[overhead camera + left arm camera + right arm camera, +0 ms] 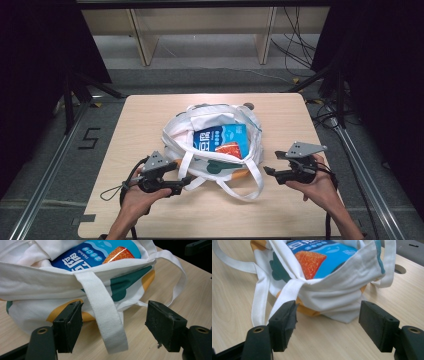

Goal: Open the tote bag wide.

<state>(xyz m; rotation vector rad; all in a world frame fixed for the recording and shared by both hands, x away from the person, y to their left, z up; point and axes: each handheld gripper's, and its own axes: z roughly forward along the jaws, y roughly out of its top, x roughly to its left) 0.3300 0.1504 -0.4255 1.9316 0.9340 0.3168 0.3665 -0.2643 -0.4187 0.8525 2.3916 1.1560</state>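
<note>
High view: a white canvas tote bag with green and orange patches (215,150) lies at the middle of the pale wooden table (150,115), mouth up, a blue snack packet with an orange picture (222,140) showing inside; the left gripper (186,183) sits at the bag's seven o'clock, touching or just short of the near white fabric handle strap (186,165); the right gripper (267,171) waits at the bag's four o'clock, a little apart from it; the left hand is the nearer; both forearms come in low, the grippers held level and pointed at the bag.

Left gripper view: jaws apart, nothing clamped; the strap (105,315) runs from twelve towards six between them, loose.

Right gripper view: jaws apart and empty; the bag's corner (337,307) lies at twelve o'clock, a strap (284,297) near the left jaw.
</note>
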